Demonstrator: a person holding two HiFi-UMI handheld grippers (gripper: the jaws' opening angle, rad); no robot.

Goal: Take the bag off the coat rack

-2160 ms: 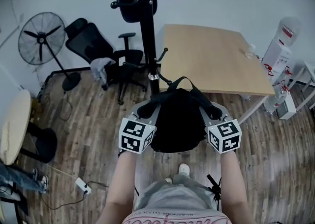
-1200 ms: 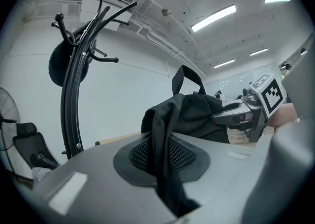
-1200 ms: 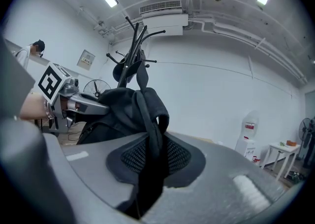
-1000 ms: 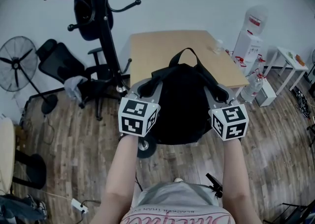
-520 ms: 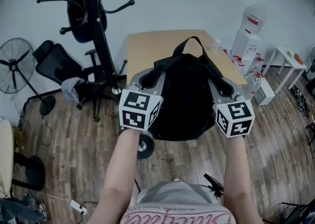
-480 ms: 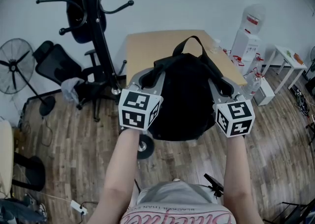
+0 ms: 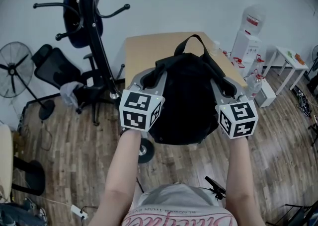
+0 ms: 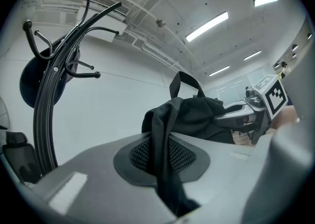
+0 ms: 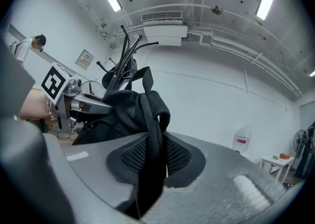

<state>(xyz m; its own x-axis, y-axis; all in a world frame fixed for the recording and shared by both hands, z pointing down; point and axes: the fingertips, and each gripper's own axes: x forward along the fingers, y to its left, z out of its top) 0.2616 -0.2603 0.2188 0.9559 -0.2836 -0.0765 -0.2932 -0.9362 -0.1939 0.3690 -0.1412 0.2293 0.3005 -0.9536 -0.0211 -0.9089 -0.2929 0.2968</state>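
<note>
The black backpack (image 7: 186, 101) hangs between my two grippers, above the near edge of the wooden table (image 7: 144, 53) and apart from the coat rack (image 7: 97, 51) at the left. My left gripper (image 7: 153, 75) is shut on the bag's left shoulder strap (image 8: 165, 159). Shut on the right shoulder strap (image 9: 151, 161) is my right gripper (image 7: 226, 88). The bag's top handle (image 7: 191, 43) stands up free. Each gripper view shows its strap pinched between the pads, with the bag's body (image 8: 199, 117) beyond and the other gripper (image 9: 74, 101) across it.
A dark blue bag (image 7: 74, 14) hangs high on the coat rack. An office chair (image 7: 62, 71) and a fan (image 7: 12, 68) stand at the left. A water dispenser (image 7: 248, 31) and a small white table (image 7: 290, 61) are at the right. Wood floor lies below.
The bag, held by both grippers, has moved away from the coat rack and now hangs by the table; the rack has slid left in the head view. Both grips stay the same.
</note>
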